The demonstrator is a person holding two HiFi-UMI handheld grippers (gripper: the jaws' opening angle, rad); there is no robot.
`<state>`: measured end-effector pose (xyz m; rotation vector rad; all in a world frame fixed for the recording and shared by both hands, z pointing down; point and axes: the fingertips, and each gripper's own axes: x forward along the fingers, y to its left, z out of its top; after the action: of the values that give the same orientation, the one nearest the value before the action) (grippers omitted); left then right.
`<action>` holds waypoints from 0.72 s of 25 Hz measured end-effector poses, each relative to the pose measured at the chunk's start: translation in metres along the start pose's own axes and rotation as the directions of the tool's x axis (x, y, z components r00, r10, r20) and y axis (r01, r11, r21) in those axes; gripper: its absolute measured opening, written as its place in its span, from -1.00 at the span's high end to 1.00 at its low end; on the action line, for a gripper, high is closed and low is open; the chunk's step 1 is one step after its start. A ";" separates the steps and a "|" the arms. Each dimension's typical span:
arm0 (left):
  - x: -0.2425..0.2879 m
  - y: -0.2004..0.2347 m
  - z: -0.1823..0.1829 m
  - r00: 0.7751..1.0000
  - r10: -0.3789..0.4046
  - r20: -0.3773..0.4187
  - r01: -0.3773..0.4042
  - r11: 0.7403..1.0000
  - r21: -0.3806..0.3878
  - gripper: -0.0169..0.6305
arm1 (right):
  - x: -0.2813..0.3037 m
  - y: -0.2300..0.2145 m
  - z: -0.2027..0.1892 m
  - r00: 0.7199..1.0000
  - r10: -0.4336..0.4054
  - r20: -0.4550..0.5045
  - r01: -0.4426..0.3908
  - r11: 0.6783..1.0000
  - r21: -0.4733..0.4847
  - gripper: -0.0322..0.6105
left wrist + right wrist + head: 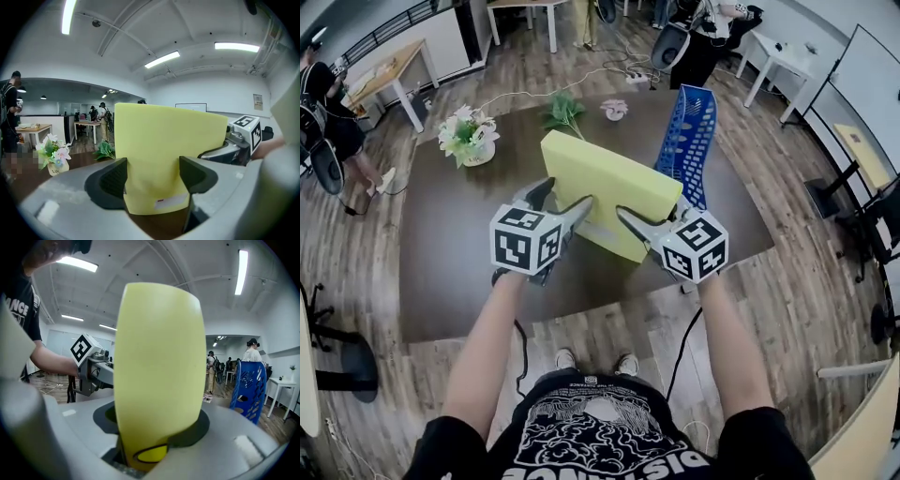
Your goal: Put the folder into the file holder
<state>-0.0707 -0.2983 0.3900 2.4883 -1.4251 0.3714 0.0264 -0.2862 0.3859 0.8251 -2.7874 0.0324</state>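
Observation:
Both grippers hold a thick yellow folder tilted in the air over the dark brown table. My left gripper is shut on its near left edge, and my right gripper is shut on its near right corner. In the left gripper view the folder stands between the two dark pads of that gripper. In the right gripper view its rounded spine fills the gap of the gripper. The blue perforated file holder stands upright just behind and right of the folder, also visible as the blue holder.
A white pot of flowers sits at the table's far left, a green plant and a small white pot at its far edge. People, desks and chairs stand beyond the table; cables cross the wooden floor.

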 end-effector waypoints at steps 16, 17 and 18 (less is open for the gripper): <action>0.012 -0.017 -0.005 0.982 -0.187 -0.031 0.189 0.981 0.052 -0.17 | -0.024 0.007 -0.004 0.941 -0.338 -0.005 0.338 0.940 0.037 0.25; 0.013 -0.019 -0.004 0.980 -0.198 -0.032 0.199 0.978 0.055 -0.17 | -0.027 0.007 -0.003 0.936 -0.353 0.001 0.352 0.935 0.046 0.25; 0.013 -0.022 -0.004 0.977 -0.209 -0.033 0.211 0.976 0.059 -0.17 | -0.031 0.008 -0.002 0.929 -0.370 0.010 0.369 0.928 0.055 0.26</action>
<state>-0.0456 -0.2967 0.3961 2.6412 -1.1419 0.4100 0.0481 -0.2630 0.3807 1.3571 -2.6091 0.0324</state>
